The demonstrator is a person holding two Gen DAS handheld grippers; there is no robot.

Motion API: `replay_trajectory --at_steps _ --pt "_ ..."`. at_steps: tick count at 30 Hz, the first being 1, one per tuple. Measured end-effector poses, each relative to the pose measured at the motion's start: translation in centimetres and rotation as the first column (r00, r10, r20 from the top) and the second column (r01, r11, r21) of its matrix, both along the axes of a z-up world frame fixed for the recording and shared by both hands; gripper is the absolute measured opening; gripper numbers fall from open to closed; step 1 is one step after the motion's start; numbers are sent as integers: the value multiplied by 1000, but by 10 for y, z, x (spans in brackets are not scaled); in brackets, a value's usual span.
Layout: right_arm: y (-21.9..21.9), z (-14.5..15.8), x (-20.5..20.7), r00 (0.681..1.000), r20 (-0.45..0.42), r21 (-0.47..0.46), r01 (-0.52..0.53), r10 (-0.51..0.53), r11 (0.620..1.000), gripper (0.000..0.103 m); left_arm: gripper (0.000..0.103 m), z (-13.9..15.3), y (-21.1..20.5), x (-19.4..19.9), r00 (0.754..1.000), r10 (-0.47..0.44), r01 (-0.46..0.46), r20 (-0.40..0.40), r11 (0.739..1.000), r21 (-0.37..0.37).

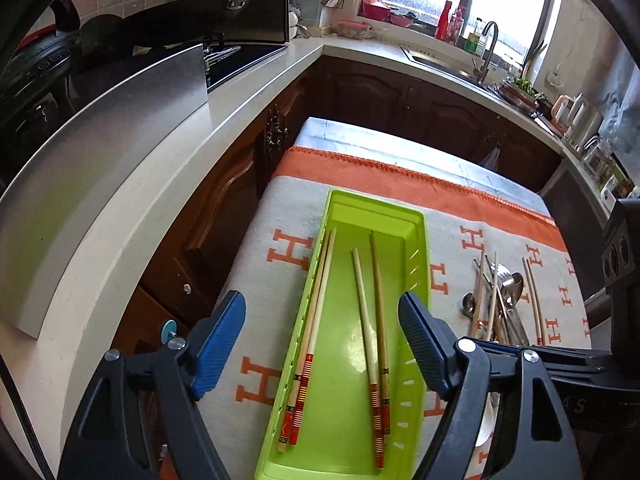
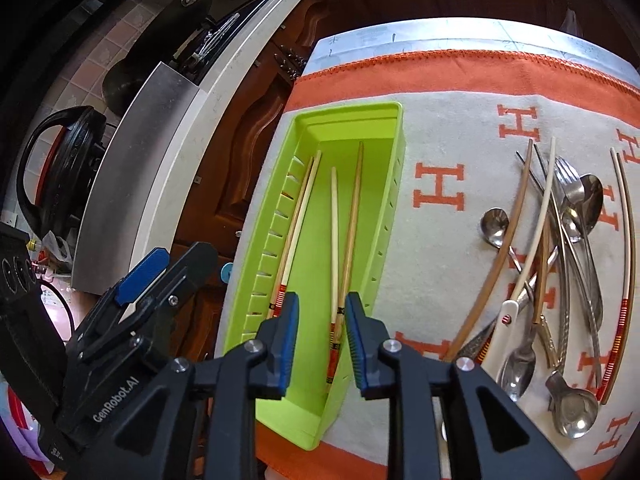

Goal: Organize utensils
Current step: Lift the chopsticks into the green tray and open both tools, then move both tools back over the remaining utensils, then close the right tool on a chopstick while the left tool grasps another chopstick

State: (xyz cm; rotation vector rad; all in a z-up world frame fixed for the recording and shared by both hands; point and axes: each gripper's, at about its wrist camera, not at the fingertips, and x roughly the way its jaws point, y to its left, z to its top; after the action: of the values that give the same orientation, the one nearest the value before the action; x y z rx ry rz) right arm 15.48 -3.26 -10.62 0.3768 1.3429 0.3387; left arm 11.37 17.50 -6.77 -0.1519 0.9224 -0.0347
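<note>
A lime green tray (image 1: 416,240) (image 2: 304,128) lies on the cloth and holds several bamboo chopsticks (image 1: 368,312) (image 2: 348,216) with red ends. My left gripper (image 1: 322,344) hangs open and empty above the tray's near half. My right gripper (image 2: 322,340) is open with a narrow gap, empty, just above the red ends of two chopsticks in the tray. A loose pile of spoons, a fork and more chopsticks (image 2: 560,248) (image 1: 500,296) lies on the cloth to the right of the tray.
The table carries a grey and orange cloth (image 2: 440,88) with H letters. A white counter (image 1: 168,168) with a steel panel runs along the left. Dark wood cabinets (image 1: 400,96) and a sink with a tap (image 1: 486,52) stand behind.
</note>
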Motion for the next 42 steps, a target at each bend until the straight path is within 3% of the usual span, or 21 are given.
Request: replay_trajectory --at_steps 4,10,12,17,23,30,35,42 --pt "-3 12 -7 999 27 -24 -23 24 999 24 78 11 -2 -10 999 -11 13 41 998 -59" --pt "-23 33 -21 997 66 -63 -31 35 998 24 78 20 -26 -14 994 -105 102 -37 991 -93" --pt "-32 39 -26 996 78 -80 -26 32 996 24 83 22 -36 -16 990 -131 125 -51 987 -105" --pt "-65 58 -39 994 111 -122 3 11 992 24 95 35 -64 -24 984 -174 172 -20 981 -87" --pt "-109 76 -52 988 151 -214 55 -22 975 30 96 39 -99 -25 976 -218 217 -8 973 -81" --pt "-163 78 -60 975 196 -260 154 -105 953 31 96 16 -138 -15 968 -244 243 -49 970 -27" --pt "-196 53 -60 968 185 -271 218 -171 938 31 82 -10 -155 0 960 -258 257 -109 966 -22" --pt "-223 4 -58 967 145 -279 241 -208 929 31 63 -36 -177 13 944 -284 275 -166 959 -74"
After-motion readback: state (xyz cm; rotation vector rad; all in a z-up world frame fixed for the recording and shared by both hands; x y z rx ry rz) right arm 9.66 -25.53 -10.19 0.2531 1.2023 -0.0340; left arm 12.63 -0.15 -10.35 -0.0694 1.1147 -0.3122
